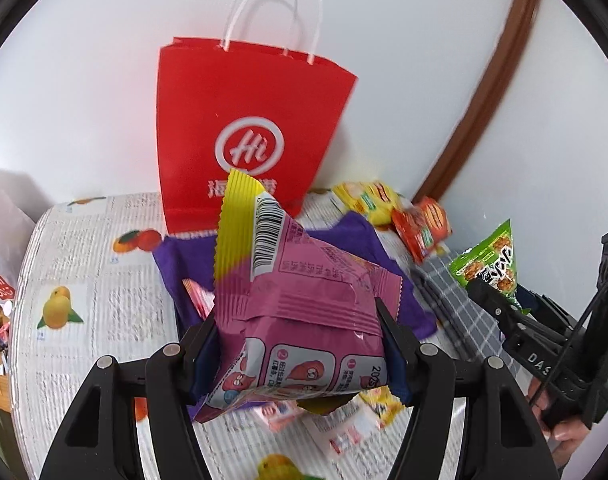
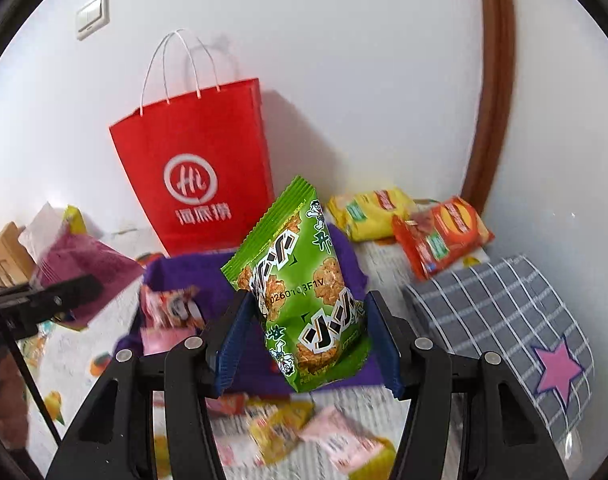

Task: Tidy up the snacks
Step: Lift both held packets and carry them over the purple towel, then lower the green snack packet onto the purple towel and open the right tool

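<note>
My left gripper (image 1: 300,348) is shut on a pink and yellow snack bag (image 1: 296,300), held above the purple cloth bin (image 1: 184,264). My right gripper (image 2: 307,340) is shut on a green snack bag (image 2: 304,280), held above the same purple bin (image 2: 208,276). The right gripper (image 1: 499,304) with the green bag (image 1: 491,264) also shows at the right of the left wrist view. The left gripper (image 2: 64,292) with the pink bag (image 2: 84,264) shows at the left of the right wrist view. A pink packet (image 2: 172,304) lies in the bin.
A red paper bag (image 1: 248,132) stands against the wall behind the bin. Yellow (image 2: 367,212) and orange (image 2: 443,236) snack bags lie at the back right. A grey checked bin (image 2: 499,312) sits to the right. Several small packets (image 2: 304,436) lie on the fruit-print tablecloth (image 1: 84,288) in front.
</note>
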Available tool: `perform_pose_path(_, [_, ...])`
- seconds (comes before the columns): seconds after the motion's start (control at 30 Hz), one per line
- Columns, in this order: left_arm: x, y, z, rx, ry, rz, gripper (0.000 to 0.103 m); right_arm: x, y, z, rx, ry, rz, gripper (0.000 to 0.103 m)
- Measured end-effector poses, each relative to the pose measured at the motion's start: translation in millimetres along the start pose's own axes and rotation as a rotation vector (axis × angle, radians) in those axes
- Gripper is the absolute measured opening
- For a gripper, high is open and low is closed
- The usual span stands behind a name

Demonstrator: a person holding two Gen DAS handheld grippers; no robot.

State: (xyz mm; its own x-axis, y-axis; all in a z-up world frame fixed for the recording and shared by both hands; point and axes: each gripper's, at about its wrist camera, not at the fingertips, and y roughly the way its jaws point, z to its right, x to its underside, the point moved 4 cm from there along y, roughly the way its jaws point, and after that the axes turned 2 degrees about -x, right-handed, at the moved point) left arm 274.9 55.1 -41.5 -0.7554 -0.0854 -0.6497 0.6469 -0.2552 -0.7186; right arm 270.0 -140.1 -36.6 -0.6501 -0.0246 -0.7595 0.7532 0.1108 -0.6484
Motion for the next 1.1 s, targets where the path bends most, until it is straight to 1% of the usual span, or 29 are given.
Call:
perform_pose_path(0.2, [-24,14,-10,-0.028,-0.05,0.032,0.065,-40,25,-17,-0.03,-0.006,-0.018,0.057])
perform_pose_path(0.33, [-32,28,-24,-0.056,-0.076,0.045,0.065,-55,45,-25,-0.075,0.009,-0.049,0.057])
perform_pose_path(0.47, [-31,41,-35,-0.079,-0.083,0.017,0.065,-58,66,-34,-0.093,-0.005,-0.08,0.057])
perform_pose_path(0.53, [-30,42,-36,-0.078,-0.078,0.022,0.065,-58,78,-38,-0.098,-0.005,-0.093,0.057])
perform_pose_path(0.63, [-30,46,-40,-0.086,-0.092,0.008,0.065,-58,94,-39,-0.106,0.007,-0.102,0.057])
perform_pose_path(0.73, [-30,48,-42,-0.107,-0.08,0.008,0.065,-55,110,-36,-0.121,0.032,-0.121,0.057])
perform_pose_path(0.77, [-31,50,-42,-0.113,-0.081,0.006,0.065,-54,116,-34,-0.121,0.043,-0.131,0.057])
perform_pose_path(0.83, [-33,51,-42,-0.115,-0.085,0.008,0.065,-50,129,-31,-0.111,0.043,-0.179,0.057])
perform_pose_path(0.93, [-32,56,-44,-0.11,-0.093,-0.004,0.065,-46,136,-25,-0.13,0.052,-0.209,0.057])
perform_pose_path(1.0, [-30,61,-44,-0.106,-0.096,-0.021,0.065,-45,138,-24,-0.125,0.034,-0.216,0.057])
perform_pose_path(1.1, [-28,66,-42,-0.122,-0.085,-0.03,0.065,-42,141,-21,-0.121,0.015,-0.233,0.057])
